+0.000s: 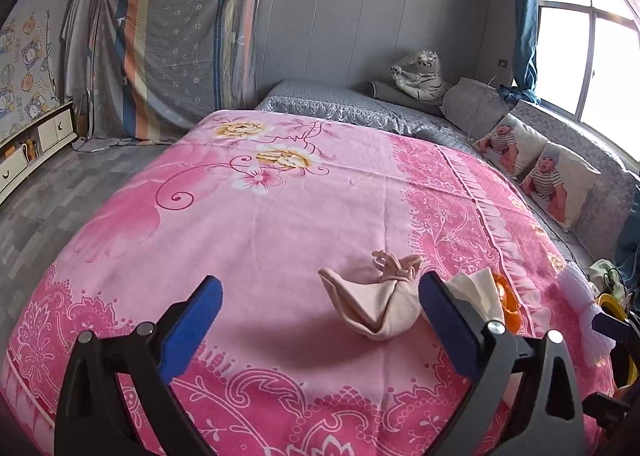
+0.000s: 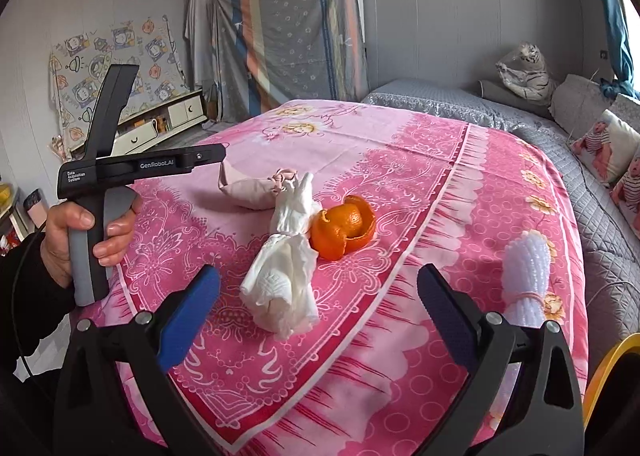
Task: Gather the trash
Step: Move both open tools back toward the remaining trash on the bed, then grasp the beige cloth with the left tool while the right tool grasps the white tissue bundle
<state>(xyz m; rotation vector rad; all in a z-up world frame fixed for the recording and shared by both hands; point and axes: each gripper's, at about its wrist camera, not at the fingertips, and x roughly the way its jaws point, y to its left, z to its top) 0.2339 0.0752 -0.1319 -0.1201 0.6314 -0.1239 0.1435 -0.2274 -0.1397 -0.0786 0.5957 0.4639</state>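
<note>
In the left wrist view the gripper's right finger (image 1: 448, 320) covers part of the crumpled white tissue (image 1: 478, 292) and most of the orange peel (image 1: 506, 302), of which only a thin orange sliver shows, while the white ribbed bundle (image 1: 580, 296) and a yellow rim (image 1: 612, 306) sit pressed against the right edge, partly cut off. In the right wrist view the same yellow rim (image 2: 612, 368) is only a curved strip at the frame's edge, too little to tell what it belongs to, and the tissue (image 2: 286, 276) hides the near end of the pink knotted cloth (image 2: 250, 187). The person's left hand (image 2: 86, 232) is cut by the left border, its sleeve running out of view.
</note>
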